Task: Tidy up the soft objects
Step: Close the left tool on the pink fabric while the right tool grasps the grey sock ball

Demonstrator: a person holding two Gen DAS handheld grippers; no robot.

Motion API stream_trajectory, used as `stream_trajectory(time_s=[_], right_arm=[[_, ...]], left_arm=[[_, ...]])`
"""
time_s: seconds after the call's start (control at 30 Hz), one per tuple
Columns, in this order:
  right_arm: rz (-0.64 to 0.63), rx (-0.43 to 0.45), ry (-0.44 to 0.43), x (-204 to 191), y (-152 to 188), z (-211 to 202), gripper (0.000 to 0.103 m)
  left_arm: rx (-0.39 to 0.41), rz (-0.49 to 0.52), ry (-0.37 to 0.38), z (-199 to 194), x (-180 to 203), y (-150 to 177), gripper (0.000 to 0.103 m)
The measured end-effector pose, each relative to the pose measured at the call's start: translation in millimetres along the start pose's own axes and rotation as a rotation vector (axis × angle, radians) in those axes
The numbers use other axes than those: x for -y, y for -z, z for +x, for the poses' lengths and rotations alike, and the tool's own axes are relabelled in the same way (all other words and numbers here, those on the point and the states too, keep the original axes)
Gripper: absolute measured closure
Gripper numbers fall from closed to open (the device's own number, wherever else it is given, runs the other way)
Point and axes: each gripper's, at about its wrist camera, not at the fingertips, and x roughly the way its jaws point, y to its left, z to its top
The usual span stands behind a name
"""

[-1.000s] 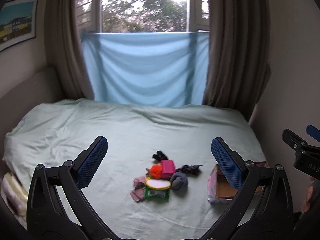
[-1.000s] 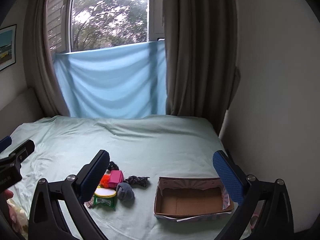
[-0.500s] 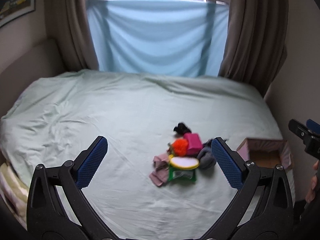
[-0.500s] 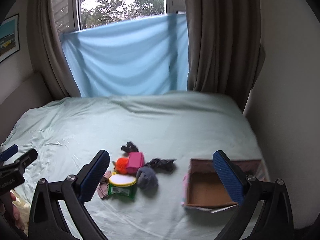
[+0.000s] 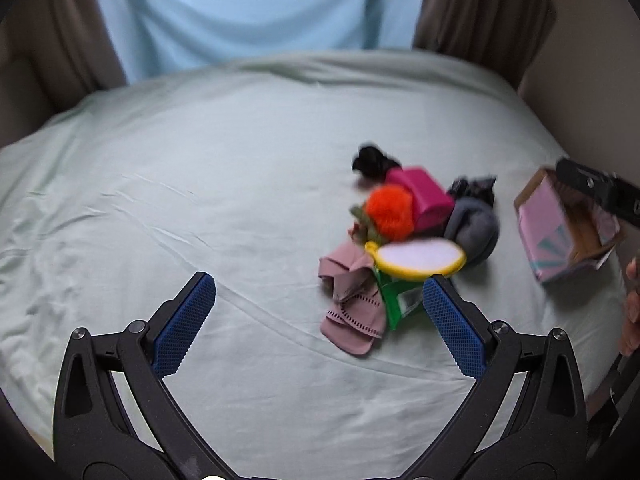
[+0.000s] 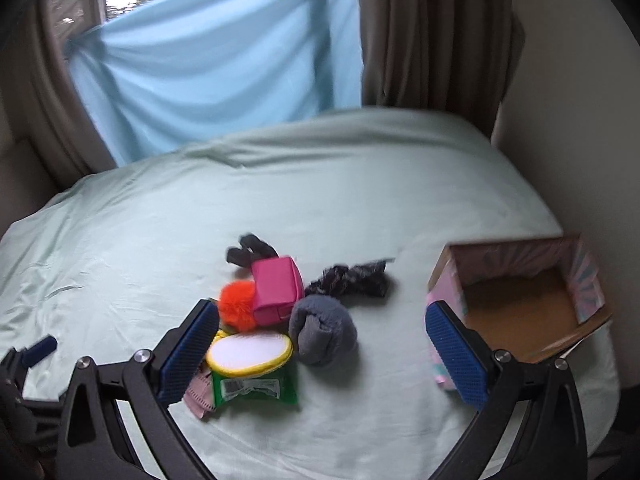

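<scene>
**Both claws spread wide over a heap of soft things on the bed**

The left claw (image 5: 316, 312) is released, its blue pads far apart and nothing between them; the right claw (image 6: 320, 352) is likewise released and empty. Both hang above the pale green bed (image 6: 360, 184).

No brand or wording can be read. The green packet (image 6: 256, 390) carries a barcode label, but its print is too blurred to make out. A round white pad with a yellow rim (image 6: 250, 354) lies on the packet and hides its upper part.

The heap sits near the middle of the bed: an orange pompom (image 6: 236, 308) touching a pink pouch (image 6: 278, 288), a rolled grey sock (image 6: 322, 334), a dark patterned cloth (image 6: 350, 278), a black item (image 6: 250, 248) behind the pouch, and pink socks (image 5: 350, 312) partly hidden by the right claw's pad in its own view.

The open cardboard box (image 6: 520, 312) stands apart to the right, partly cut off in the left view.
</scene>
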Motion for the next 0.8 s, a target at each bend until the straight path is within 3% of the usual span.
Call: stream_trajectory(time_s=[0.33, 0.5, 0.6, 0.7, 0.8], right_arm=[[0.066, -0.088, 0.068, 5, 26, 111, 0.000], [0.093, -0.121, 0.080, 6, 37, 145, 0.001], [0.113, -0.137, 0.083, 10, 43, 158, 0.006], [0.141, -0.152, 0.085, 14, 48, 169, 0.013], [0.168, -0.159, 0.074, 18, 51, 173, 0.016]], left_arm=[[-0.098, 0.091, 0.102, 114, -1, 21, 0.003], [-0.141, 0.134, 0.147, 145, 11, 27, 0.008], [-0.157, 0.167, 0.178, 156, 17, 31, 0.010], [-0.192, 0.188, 0.230, 167, 24, 35, 0.029], [-0.202, 0.205, 0.241, 172, 30, 35, 0.032]])
